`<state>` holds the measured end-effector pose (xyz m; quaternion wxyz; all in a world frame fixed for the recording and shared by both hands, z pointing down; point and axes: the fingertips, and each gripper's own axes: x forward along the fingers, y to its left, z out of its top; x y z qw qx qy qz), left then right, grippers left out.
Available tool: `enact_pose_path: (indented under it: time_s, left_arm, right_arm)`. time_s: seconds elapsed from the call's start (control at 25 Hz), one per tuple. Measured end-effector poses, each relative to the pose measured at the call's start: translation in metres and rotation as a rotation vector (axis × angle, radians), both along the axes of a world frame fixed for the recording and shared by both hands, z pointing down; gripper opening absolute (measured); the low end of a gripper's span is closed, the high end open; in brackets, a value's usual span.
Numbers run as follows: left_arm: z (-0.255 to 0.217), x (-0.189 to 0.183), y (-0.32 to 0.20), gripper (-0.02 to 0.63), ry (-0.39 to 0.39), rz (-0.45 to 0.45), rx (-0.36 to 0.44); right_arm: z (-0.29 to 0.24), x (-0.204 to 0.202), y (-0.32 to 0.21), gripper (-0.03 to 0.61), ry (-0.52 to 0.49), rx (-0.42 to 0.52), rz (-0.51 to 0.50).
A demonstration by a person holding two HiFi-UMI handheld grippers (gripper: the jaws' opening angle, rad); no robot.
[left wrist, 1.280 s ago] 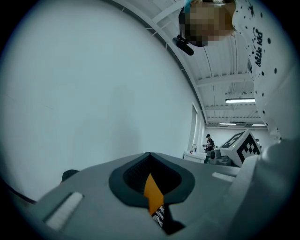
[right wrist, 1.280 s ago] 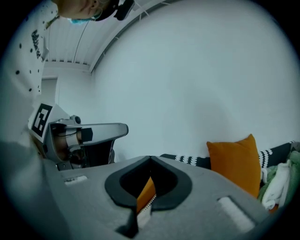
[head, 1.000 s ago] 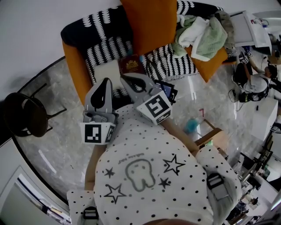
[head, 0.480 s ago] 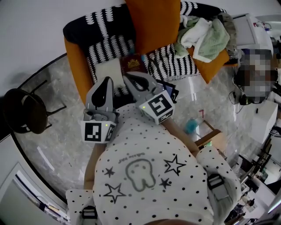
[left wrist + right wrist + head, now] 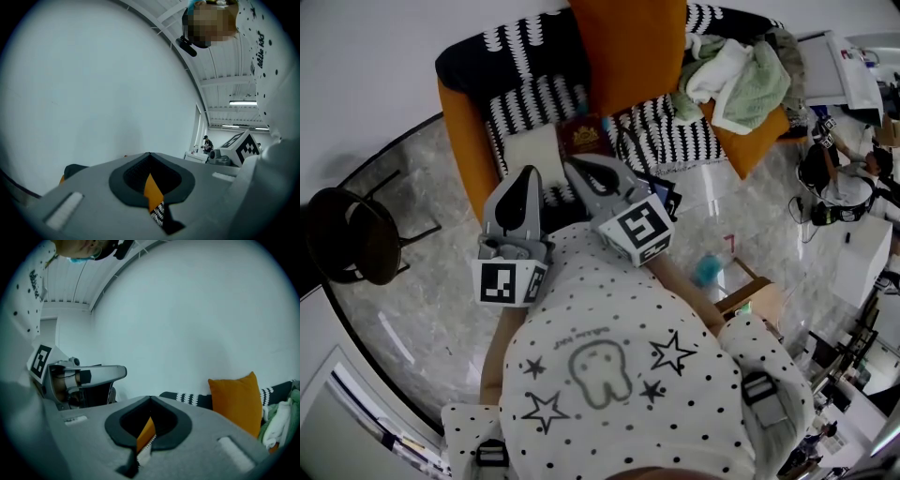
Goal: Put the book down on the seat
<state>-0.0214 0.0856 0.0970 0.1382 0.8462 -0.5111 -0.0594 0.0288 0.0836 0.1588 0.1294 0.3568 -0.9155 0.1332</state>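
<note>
pale marble floor (image 5: 412,216) carries the striped sofa (image 5: 517,101), where the dark red book (image 5: 581,139) lies flat on the seat just beyond the left gripper (image 5: 527,178) and right gripper (image 5: 572,171), both closed and empty, so a stray nudge could slide it off the near edge.

A dark red book (image 5: 582,139) with a gold crest on its cover lies flat and face up on the seat (image 5: 670,141), an orange one draped in a black-and-white patterned cover, near its front edge and just beside a pale cushion (image 5: 531,150).
</note>
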Motion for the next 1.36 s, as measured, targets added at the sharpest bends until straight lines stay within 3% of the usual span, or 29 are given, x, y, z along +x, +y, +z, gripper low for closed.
enact_pose_path:
  time_s: [1.36]
  left_arm:
    - [-0.0013, -0.0019, -0.0008, 0.003, 0.011, -0.013, -0.001]
  right_arm:
    - [-0.0025, -0.0018, -0.0006, -0.006, 0.011, 0.006, -0.016]
